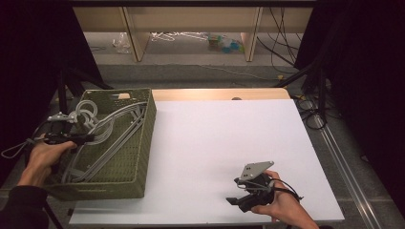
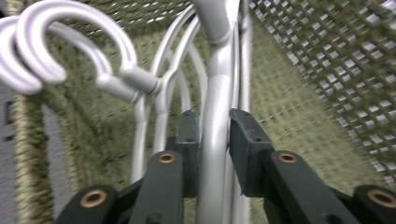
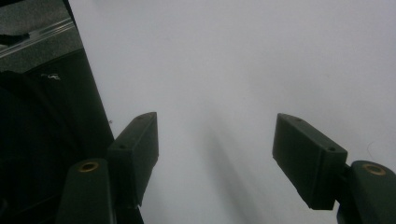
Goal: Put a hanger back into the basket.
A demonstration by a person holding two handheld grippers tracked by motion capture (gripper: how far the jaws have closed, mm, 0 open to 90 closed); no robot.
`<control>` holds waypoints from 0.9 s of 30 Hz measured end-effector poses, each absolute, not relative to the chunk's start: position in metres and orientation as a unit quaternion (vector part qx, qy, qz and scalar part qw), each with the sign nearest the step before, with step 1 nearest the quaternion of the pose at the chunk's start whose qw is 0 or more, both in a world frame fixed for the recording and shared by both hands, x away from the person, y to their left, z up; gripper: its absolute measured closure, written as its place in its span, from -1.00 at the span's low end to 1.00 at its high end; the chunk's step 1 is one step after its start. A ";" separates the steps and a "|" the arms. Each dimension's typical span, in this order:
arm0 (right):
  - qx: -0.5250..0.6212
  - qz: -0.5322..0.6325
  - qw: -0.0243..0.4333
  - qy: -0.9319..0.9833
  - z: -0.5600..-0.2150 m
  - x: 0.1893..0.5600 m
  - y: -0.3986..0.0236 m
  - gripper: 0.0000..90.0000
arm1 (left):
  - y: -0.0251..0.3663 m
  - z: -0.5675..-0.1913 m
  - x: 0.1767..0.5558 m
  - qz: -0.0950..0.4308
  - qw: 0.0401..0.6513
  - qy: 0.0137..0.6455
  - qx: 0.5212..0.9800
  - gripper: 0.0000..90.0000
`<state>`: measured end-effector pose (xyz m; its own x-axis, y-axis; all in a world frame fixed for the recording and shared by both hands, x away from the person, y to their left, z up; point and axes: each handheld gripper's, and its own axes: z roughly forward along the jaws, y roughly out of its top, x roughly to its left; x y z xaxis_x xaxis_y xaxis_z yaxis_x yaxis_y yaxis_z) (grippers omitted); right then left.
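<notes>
Left tongs point(image 2: 210, 140) set astride grey hanger point(image 2: 214, 154) bar inside green basket point(image 1: 138, 157) at desk's left; jaws narrow, pads seemingly not yet pressing, though blur leaves contact unsure. Right tongs point(image 3: 215, 154) held wide, nothing between, over white desk point(image 1: 215, 143). Firm squeeze on bar advised before lifting; hooks point(image 2: 60, 51) of neighbouring hangers to be cleared slowly.

Dim room, bright white tabletop, blurred close-up gripper views.
</notes>
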<state>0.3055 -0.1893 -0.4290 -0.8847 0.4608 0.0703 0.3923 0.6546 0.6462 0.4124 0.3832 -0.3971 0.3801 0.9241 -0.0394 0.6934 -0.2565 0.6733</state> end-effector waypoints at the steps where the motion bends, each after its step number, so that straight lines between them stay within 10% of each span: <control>1: 0.236 0.342 0.049 0.908 -0.429 0.305 -0.189 -0.29 | 0.383 -0.398 0.413 0.188 0.310 0.528 0.768 0.60; 27: 0.234 0.340 0.047 0.910 -0.429 0.307 -0.190 -0.29 | 0.381 -0.407 0.415 0.230 0.234 0.559 0.762 0.48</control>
